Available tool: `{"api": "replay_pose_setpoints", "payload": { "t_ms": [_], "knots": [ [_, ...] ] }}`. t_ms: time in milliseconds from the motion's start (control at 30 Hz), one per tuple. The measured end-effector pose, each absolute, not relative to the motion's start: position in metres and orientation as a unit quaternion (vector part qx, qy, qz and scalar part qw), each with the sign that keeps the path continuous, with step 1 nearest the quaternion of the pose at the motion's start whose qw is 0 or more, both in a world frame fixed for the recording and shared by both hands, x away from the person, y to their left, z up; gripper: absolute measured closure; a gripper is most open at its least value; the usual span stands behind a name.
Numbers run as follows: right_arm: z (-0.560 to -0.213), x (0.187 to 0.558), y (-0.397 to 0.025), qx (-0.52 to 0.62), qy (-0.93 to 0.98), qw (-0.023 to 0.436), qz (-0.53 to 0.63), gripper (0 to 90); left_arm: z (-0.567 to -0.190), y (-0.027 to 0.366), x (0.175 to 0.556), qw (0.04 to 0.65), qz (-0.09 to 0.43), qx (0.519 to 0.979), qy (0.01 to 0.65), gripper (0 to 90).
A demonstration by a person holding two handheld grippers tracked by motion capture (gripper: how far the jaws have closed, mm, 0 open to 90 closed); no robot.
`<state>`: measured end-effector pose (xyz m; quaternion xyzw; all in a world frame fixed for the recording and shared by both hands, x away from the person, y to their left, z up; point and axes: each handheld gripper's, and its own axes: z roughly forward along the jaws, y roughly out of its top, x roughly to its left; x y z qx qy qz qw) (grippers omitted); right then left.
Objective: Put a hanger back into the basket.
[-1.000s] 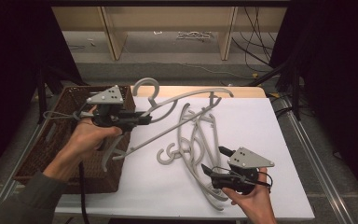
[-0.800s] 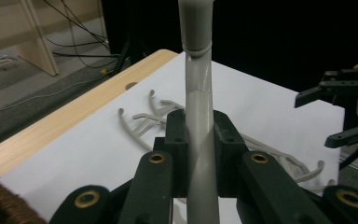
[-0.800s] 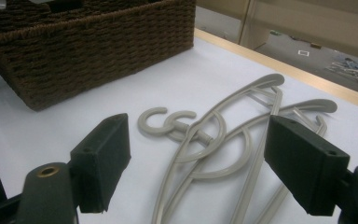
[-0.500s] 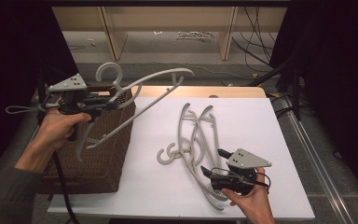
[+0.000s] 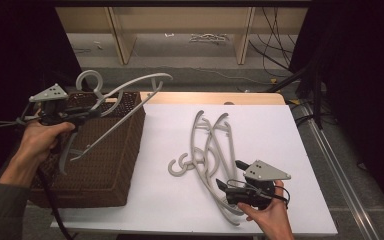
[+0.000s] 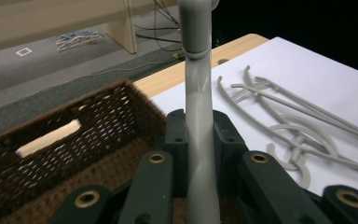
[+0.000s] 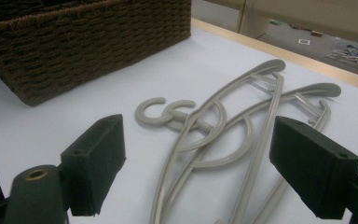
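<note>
My left gripper is shut on the neck of a grey plastic hanger and holds it tilted in the air above a brown wicker basket. In the left gripper view the hanger's neck stands clamped between the jaws of my left gripper, with the basket below. Several more grey hangers lie tangled on the white table top. My right gripper rests open at their near ends. Its jaws stand wide apart in the right gripper view, with the hangers lying ahead of them.
The basket stands at the table's left edge. A wooden strip runs along the back of the table. Behind it are a shelf unit and loose cables on the floor. A metal rail runs along the right side.
My left gripper has carried its hanger up and to the left, from the table's middle to above the basket. The right gripper has stayed put.
</note>
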<state>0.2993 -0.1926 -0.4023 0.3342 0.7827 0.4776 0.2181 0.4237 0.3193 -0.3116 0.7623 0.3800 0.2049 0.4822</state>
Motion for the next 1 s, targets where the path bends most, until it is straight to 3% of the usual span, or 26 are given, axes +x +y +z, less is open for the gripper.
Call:
{"api": "replay_pose_setpoints", "payload": {
  "t_ms": [433, 1000],
  "knots": [
    [-0.406, 0.3, -0.193, 0.336, 0.784, 0.215, 0.475, 19.4, -0.334, 0.372, 0.415, 0.459, 0.231, 0.744, 0.427, 79.2],
    [-0.411, 0.3, -0.19, 0.335, 0.79, 0.206, 0.471, 19.2, -0.365, 0.404, 0.403, 0.437, 0.224, 0.739, 0.461, 79.2]
  ]
}}
